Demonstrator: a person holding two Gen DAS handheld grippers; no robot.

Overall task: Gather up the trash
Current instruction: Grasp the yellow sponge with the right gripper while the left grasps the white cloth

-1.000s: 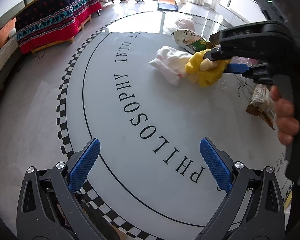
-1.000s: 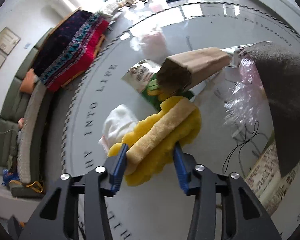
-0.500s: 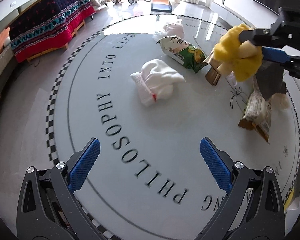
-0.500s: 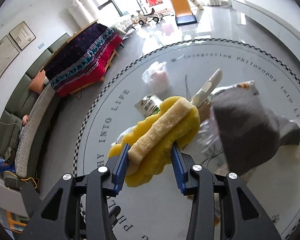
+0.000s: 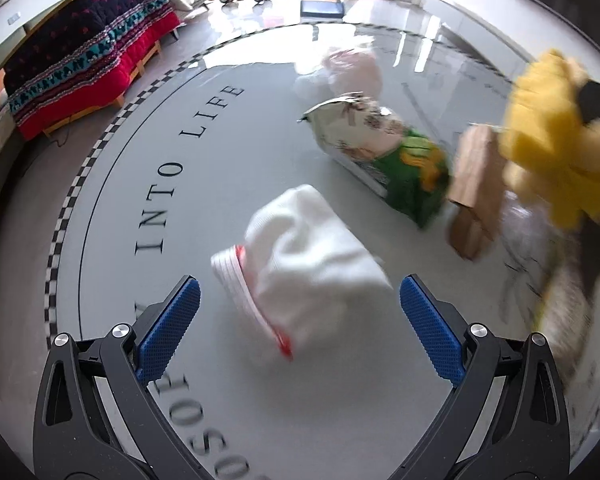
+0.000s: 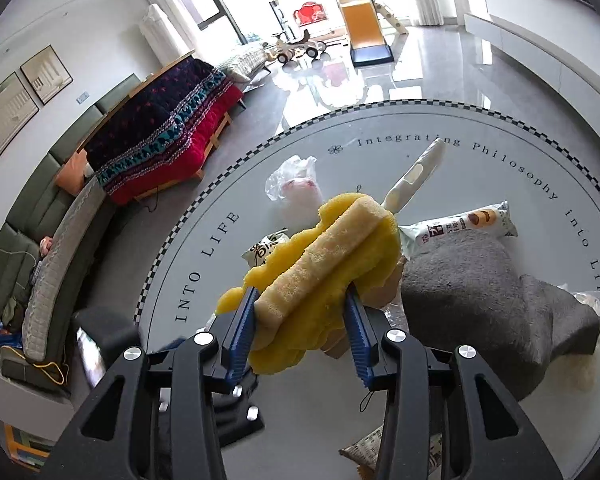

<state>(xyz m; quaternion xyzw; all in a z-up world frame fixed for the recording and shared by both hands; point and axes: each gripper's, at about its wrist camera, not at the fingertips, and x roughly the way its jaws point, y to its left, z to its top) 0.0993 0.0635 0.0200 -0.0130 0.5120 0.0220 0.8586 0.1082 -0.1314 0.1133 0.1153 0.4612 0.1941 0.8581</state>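
My right gripper (image 6: 300,326) is shut on a yellow sponge (image 6: 324,268), held up in the air above the round table (image 6: 500,128). The same yellow sponge (image 5: 556,148) shows at the right edge of the left wrist view. My left gripper (image 5: 300,312) stands open, low over the table, with a white sock (image 5: 304,256) lying just ahead of its fingertips, apart from them. Further off lie a green and white snack bag (image 5: 384,148), a brown paper bag (image 5: 476,188) and a pinkish plastic bag (image 5: 348,68).
A grey cloth (image 6: 492,296), a white snack wrapper (image 6: 464,224), a white comb-like tool (image 6: 416,176) and a plastic bag (image 6: 296,184) lie on the table. A bench with a red and dark blanket (image 6: 168,128) and a green sofa (image 6: 32,232) stand to the left.
My left gripper has moved forward across the table until the white sock lies just ahead of its fingers. The right gripper has risen with the yellow sponge in it.
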